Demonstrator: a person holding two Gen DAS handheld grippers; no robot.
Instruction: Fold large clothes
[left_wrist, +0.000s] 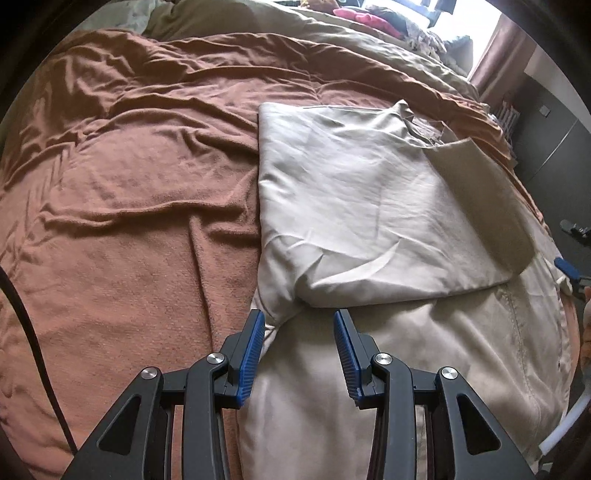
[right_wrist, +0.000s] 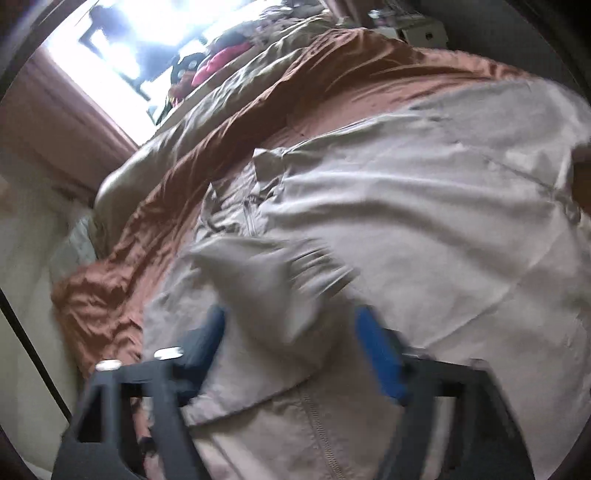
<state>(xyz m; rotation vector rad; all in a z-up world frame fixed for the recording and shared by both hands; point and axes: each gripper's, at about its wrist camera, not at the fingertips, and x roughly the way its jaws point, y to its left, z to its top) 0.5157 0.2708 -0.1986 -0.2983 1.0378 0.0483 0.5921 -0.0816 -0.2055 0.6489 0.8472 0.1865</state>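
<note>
The beige jacket (left_wrist: 369, 206) lay part-folded on the brown blanket (left_wrist: 129, 184). Your left gripper (left_wrist: 299, 332) hung wide open, empty, above its lower edge. Your right gripper (right_wrist: 291, 343) stood open around a blurred flap; closing mid-swing risked dragging the fold askew.

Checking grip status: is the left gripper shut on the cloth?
No, the left gripper is open above the beige fabric garment, holding nothing.
</note>
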